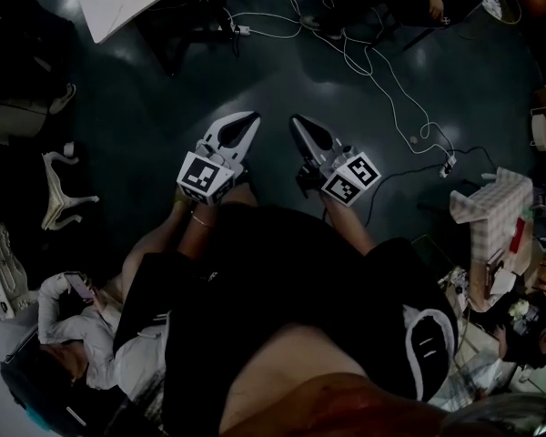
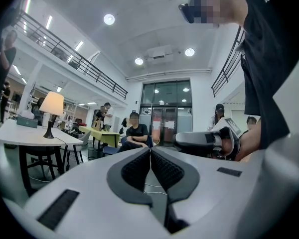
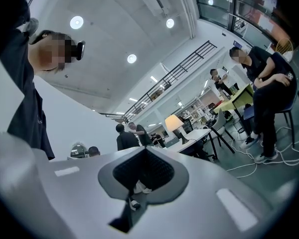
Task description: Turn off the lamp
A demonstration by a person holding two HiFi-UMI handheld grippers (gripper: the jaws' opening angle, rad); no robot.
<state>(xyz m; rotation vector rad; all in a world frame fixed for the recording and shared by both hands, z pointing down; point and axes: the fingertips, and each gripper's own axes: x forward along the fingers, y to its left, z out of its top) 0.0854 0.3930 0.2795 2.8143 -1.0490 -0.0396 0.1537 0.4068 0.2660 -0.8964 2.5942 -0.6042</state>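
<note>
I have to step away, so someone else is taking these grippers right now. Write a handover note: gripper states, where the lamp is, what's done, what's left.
Left gripper: jaws shut, nothing between them.
Right gripper: jaws shut, empty.
Lamp: stands on a white table across the room, at the left of the left gripper view. Its shade glows, so it looks on.
Done: nothing yet; neither gripper is near the lamp.
Left: walk to the table, find the switch (not visible from here) and turn the lamp off.

Head view steeply down at floor (image 1: 164, 107); gripper views forward, sharing distant lamp (image 2: 52, 105).
</note>
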